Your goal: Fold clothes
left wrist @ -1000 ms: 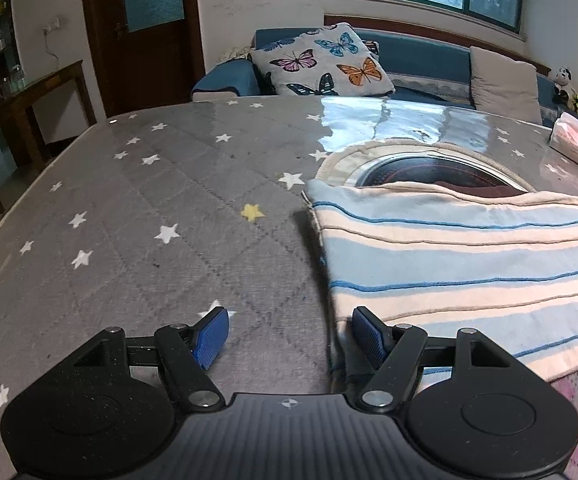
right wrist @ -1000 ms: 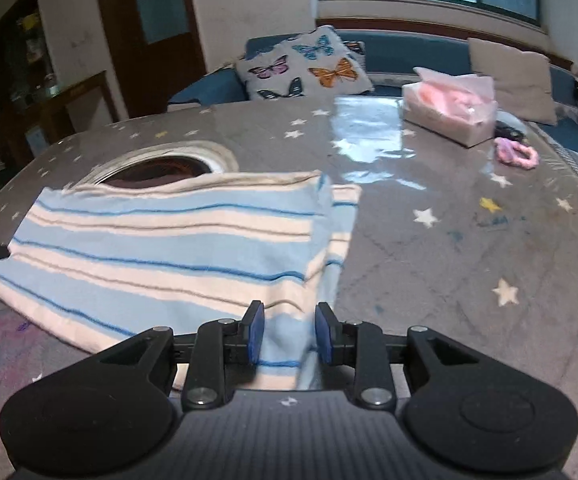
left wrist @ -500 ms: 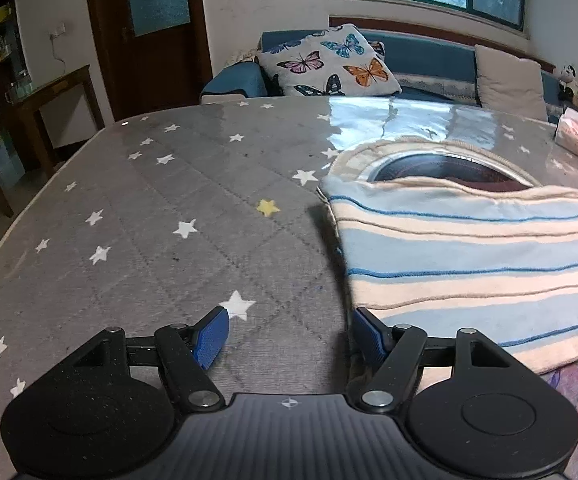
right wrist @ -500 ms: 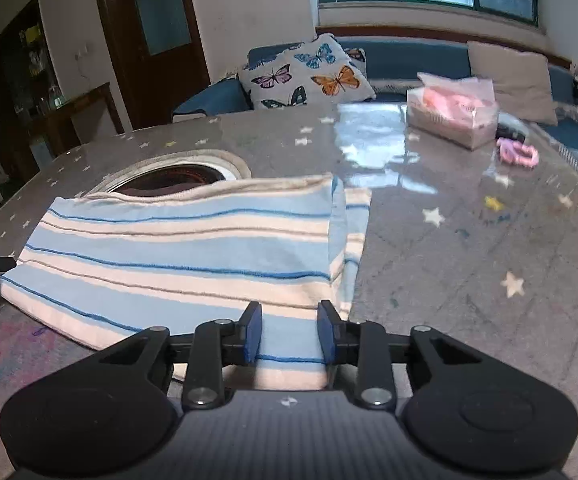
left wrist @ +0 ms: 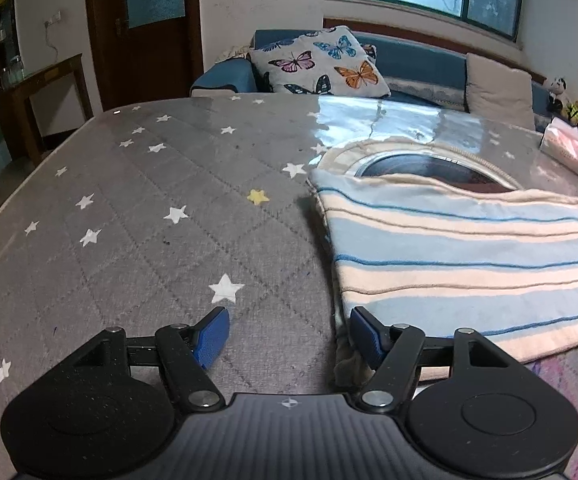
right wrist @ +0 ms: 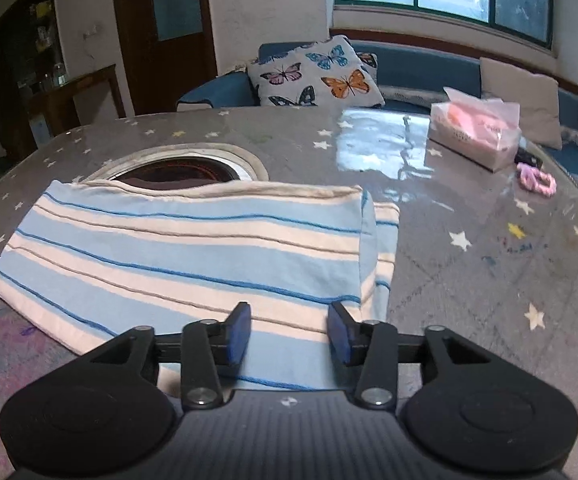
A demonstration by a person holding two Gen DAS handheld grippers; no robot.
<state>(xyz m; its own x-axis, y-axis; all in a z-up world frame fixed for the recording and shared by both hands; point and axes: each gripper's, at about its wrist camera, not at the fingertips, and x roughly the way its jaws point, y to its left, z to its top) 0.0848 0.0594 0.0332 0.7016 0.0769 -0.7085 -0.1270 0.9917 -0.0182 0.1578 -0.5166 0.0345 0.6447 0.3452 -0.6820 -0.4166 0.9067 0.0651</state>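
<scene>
Left wrist view: my left gripper stands with its 2 blue-padded fingers spread wide, holding nothing. The folded striped garment lies flat on the star-print tablecloth, ahead and to the right of these fingers; its near left corner sits just beside my right-hand pad, and I cannot tell whether they touch. Beyond the garment, a round opening in the table is partly covered by the garment's far edge.

Right wrist view: my right gripper is also parted, both pads hovering over the garment's near right portion, gripping none of it. A folded-under layer shows along the garment's right edge. Well to the right of my fingers stand a tissue box and a pink ring-shaped item.
</scene>
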